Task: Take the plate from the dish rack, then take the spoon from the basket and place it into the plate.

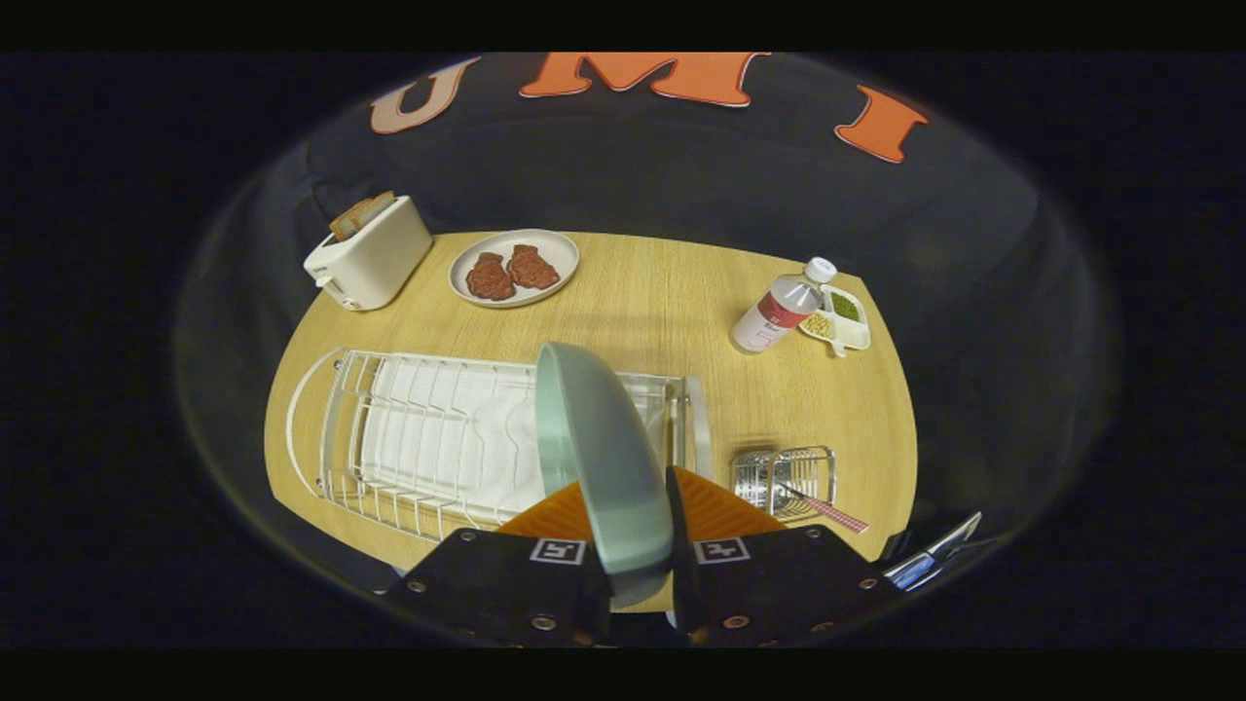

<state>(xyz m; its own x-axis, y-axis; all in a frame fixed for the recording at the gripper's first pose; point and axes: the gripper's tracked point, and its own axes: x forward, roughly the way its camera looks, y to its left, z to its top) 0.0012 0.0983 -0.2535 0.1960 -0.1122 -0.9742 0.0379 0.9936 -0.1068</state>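
Hand-held gripper (pixel 633 531) clenched on the pale green plate (pixel 599 458), held edge-on above the dish rack (pixel 428 438).
Spoon (pixel 827 508) rests in the basket (pixel 784 477) near the wooden counter (pixel 662 302)'s edge.

Low in the centre of the frame: gripper (pixel 633 482) built of two black, blocky carriages (pixel 487 584) with flat angled faces. Dotted with round silvery screws (pixel 544 622) near the corners. Marked on each inner top corner with a square black-and-white tag (pixel 557 551). Topped by two wedge-shaped fingers (pixel 715 506) with fine ribbing across their faces, tapering toward the tips. Closed from both sides against the rim of the pale green plate (pixel 599 438).
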